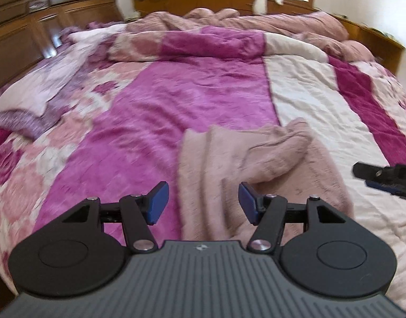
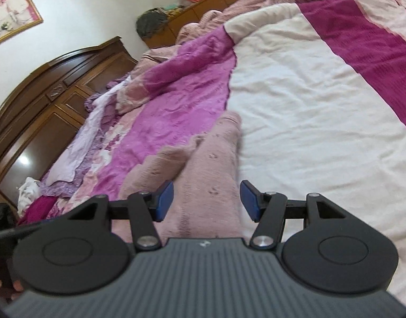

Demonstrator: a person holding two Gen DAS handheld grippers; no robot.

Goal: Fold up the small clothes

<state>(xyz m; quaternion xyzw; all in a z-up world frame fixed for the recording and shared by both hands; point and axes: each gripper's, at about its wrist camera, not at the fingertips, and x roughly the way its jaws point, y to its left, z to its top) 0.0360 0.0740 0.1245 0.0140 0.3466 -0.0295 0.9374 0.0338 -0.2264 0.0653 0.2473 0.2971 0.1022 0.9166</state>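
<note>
A small dusty-pink knitted garment (image 1: 245, 164) lies rumpled on the bed, partly bunched at its far end. It also shows in the right wrist view (image 2: 208, 164). My left gripper (image 1: 203, 202) is open and empty, hovering above the garment's near left edge. My right gripper (image 2: 206, 201) is open and empty, above the garment's near right part. The right gripper's fingers (image 1: 383, 175) show at the right edge of the left wrist view.
The bed is covered by a magenta, pink and cream patchwork quilt (image 1: 192, 98). A crumpled pink blanket (image 1: 229, 18) lies at the far side. A dark wooden headboard (image 1: 25, 21) stands at the left, with pillows (image 1: 30, 100) beside it. A wooden cabinet (image 1: 203, 0) is behind.
</note>
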